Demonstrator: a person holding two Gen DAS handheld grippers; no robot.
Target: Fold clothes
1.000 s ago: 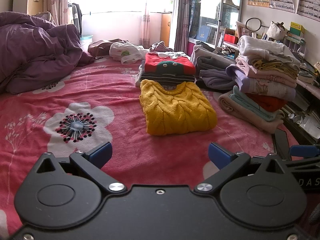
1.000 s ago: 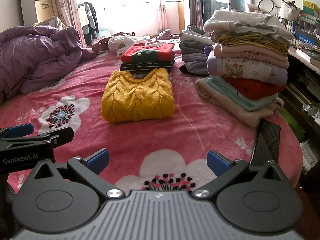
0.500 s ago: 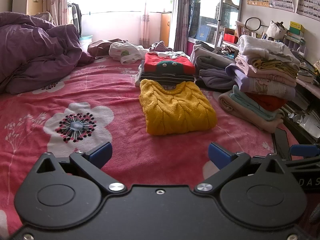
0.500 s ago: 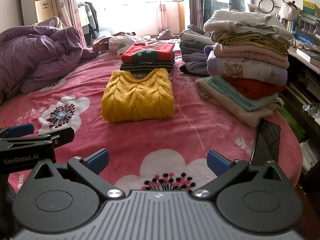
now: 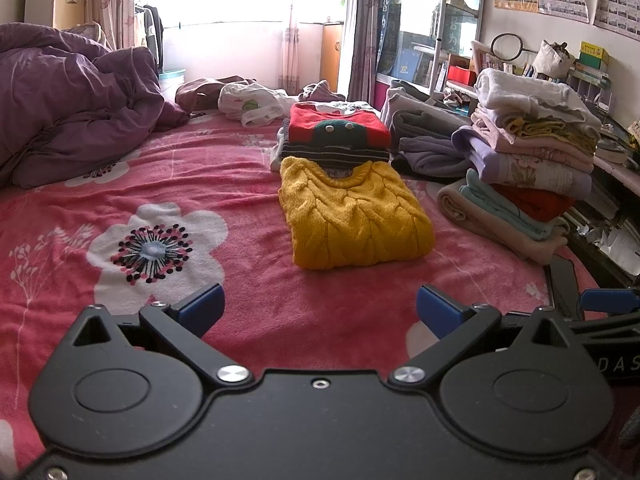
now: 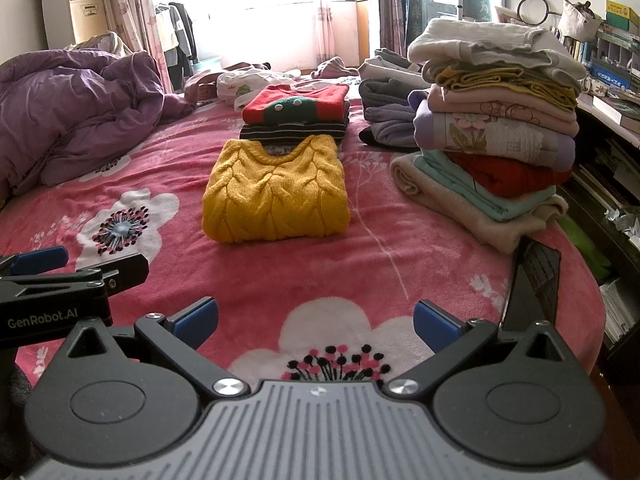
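Note:
A folded yellow cable-knit sweater (image 5: 354, 216) lies on the pink flowered bed; it also shows in the right wrist view (image 6: 276, 190). Behind it a red and green sweater (image 5: 338, 130) tops a small folded pile (image 6: 296, 114). A tall stack of folded clothes (image 5: 528, 168) stands at the right (image 6: 494, 132). My left gripper (image 5: 318, 308) is open and empty, low over the bedspread in front of the yellow sweater. My right gripper (image 6: 316, 318) is open and empty, beside it to the right.
A crumpled purple duvet (image 5: 68, 104) fills the left. Folded grey and lilac clothes (image 5: 428, 148) lie behind the stack. Loose garments and a white bag (image 5: 252, 102) lie at the far end. A black keyboard (image 6: 536, 280) rests at the bed's right edge by shelves.

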